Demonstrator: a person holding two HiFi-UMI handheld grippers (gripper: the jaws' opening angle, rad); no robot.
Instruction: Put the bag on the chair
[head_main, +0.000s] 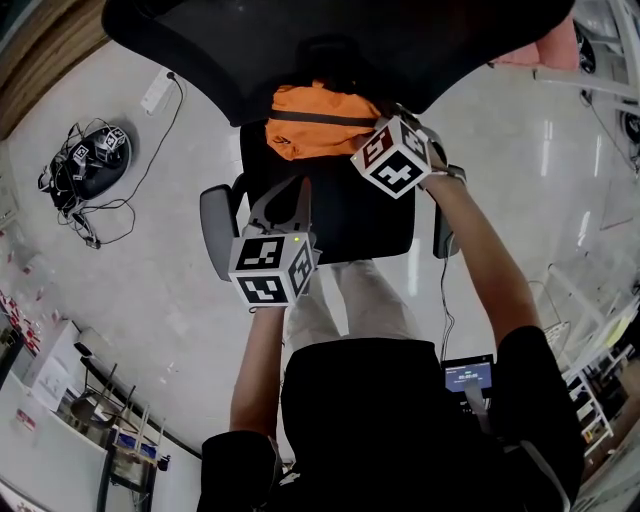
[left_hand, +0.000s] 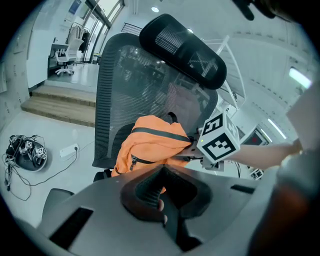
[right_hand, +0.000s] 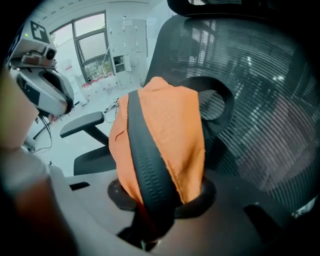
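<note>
While R tongs (right_hand: 159, 207) clamp bag (right_hand: 170, 130), chair back (right_hand: 260, 100) close behind.

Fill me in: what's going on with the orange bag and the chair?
A person with a gripper in each hand is placing an orange bag on a black mesh office chair. The right gripper has its jaws clamped on the bag's fabric and black strap, holding it low against the backrest over the seat, not yet released. The left gripper hangs in front of the seat, jaws together on nothing.
</note>
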